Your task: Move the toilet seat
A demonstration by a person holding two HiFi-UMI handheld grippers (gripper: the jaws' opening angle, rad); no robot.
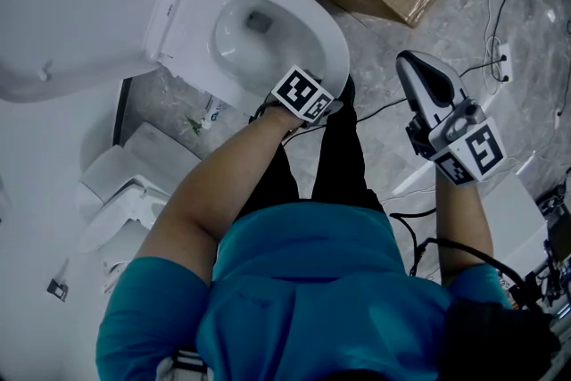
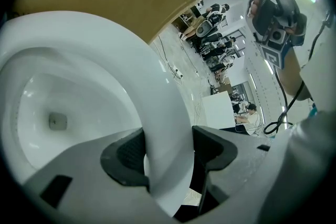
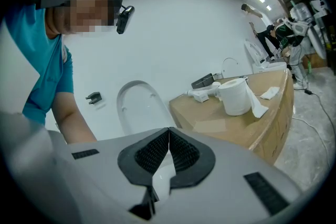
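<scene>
1. Head view: the left tongs (image 1: 335,92) meet the front rim of the toilet seat (image 1: 314,24), with the lid (image 1: 62,4) raised at left. The right tongs (image 1: 417,71) hang well apart over open floor (image 1: 464,4).
2. Left gripper view: the left tongs (image 2: 168,152) clamp the seat's rim (image 2: 121,55), one pad inside and one outside.
3. Right gripper view: the right tongs (image 3: 169,152) are clenched on nothing. Only here shows a paper roll (image 3: 233,96) on the cardboard table (image 3: 262,118).

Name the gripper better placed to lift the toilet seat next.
Left. The left gripper grips the toilet seat at its front edge, so it could probably lift straight away. The right gripper is shut, empty and held aside, away from it.
</scene>
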